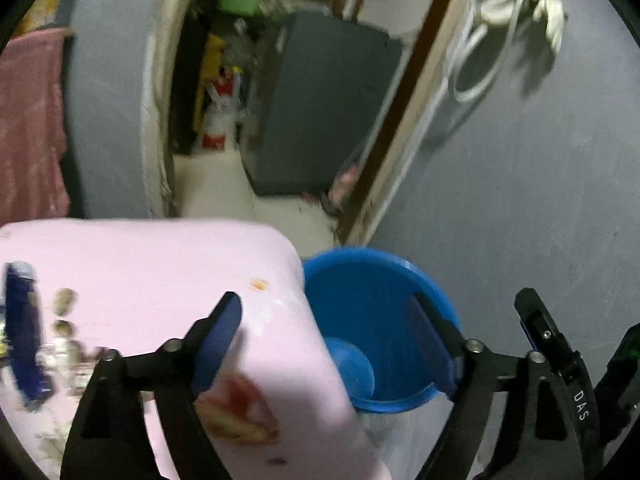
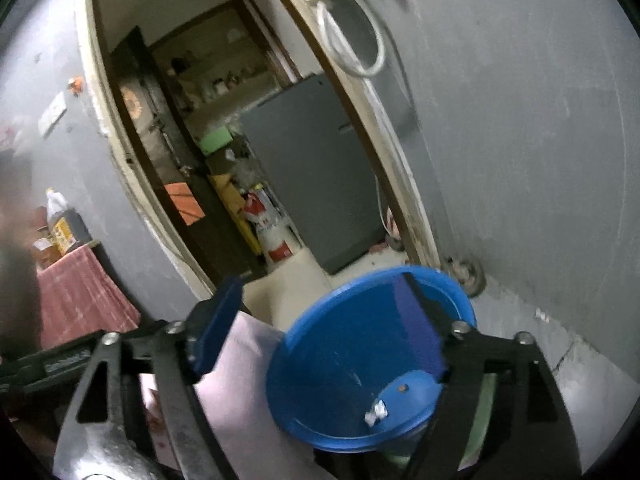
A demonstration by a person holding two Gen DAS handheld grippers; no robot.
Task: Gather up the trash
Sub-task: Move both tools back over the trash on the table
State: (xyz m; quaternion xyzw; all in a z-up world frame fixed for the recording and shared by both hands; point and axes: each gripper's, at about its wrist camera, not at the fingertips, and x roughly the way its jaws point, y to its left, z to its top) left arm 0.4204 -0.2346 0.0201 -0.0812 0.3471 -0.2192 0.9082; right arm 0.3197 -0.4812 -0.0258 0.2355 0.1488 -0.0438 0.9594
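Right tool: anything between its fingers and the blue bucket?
Nothing. In the right wrist view the open right tool frames the blue bucket directly; a white scrap lies inside.

A: Blue bucket (image 1: 372, 320), left wrist view: near rim hidden behind the pink-covered table (image 1: 160, 272) corner; right wall crossed by a blue finger pad (image 1: 430, 344).
B: Noted. Same bucket (image 2: 360, 360), right wrist view: lower rim cut by black gripper frame; white crumpled scrap (image 2: 376, 410) on the bottom too small to identify.
A: Dark blue item (image 1: 22, 332) at left of table: smeared by blur, partly cut by frame edge. Small brownish bits (image 1: 64, 312) beside it: unreadable.
B: Bottle (image 2: 64, 220) on red cloth: label illegible. Shelf contents (image 2: 224, 80) through doorway: too small, too dim.
A: White bundle (image 1: 520, 4) hanging on wall: blurred, kind uncertain.
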